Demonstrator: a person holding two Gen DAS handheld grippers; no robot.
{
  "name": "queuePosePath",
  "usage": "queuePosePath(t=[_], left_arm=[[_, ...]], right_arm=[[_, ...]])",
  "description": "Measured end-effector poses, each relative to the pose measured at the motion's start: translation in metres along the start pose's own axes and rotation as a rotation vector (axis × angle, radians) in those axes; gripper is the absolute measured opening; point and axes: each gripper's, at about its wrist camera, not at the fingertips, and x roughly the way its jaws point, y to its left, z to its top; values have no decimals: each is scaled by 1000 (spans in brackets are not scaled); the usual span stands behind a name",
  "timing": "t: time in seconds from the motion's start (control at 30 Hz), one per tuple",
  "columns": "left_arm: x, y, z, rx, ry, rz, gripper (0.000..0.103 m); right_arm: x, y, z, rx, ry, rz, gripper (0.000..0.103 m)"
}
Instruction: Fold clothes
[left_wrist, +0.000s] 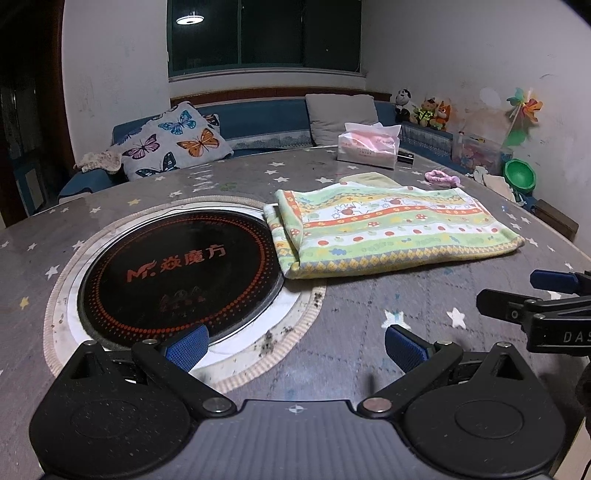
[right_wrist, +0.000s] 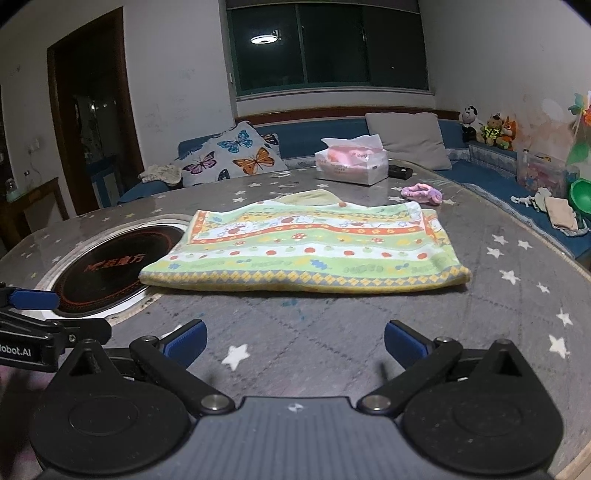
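Observation:
A folded cloth with green, orange and white patterned stripes (left_wrist: 391, 232) (right_wrist: 306, 251) lies flat on the grey star-print table (left_wrist: 354, 332) (right_wrist: 295, 332). A plain yellow-green piece (right_wrist: 314, 197) shows beneath its far edge. My left gripper (left_wrist: 295, 345) hangs open over the table, short of the cloth's near left corner, with nothing between its blue pads. My right gripper (right_wrist: 294, 341) is open too, in front of the cloth's near edge and apart from it. Each gripper shows at the edge of the other's view.
A round black induction cooktop (left_wrist: 177, 273) (right_wrist: 99, 273) is set into the table left of the cloth, its rim touching the cloth's left end. A tissue pack (left_wrist: 367, 146) (right_wrist: 351, 160), a small black object and a pink scrunchie (right_wrist: 421, 194) lie farther back. A blue sofa with cushions stands behind.

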Motion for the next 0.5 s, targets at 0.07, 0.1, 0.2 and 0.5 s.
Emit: queuePosePath(t=[0.07,0.1,0.2,0.5], left_arm=[[-3,0,-3,-2,-2,1,103],[-4,0,-5,-3,-2,2,103],[-9,1,-10,-8,-8,5,103],[-20,2,-18,-35,-26,-1,103]], right_arm=[[-2,3,-4,-1,0,1,103],[-3,4,-6,-1,2,2,103],[-7,8,-10,-2,-2,6,103],[-17,16,-15,-15,-7,-7,103]])
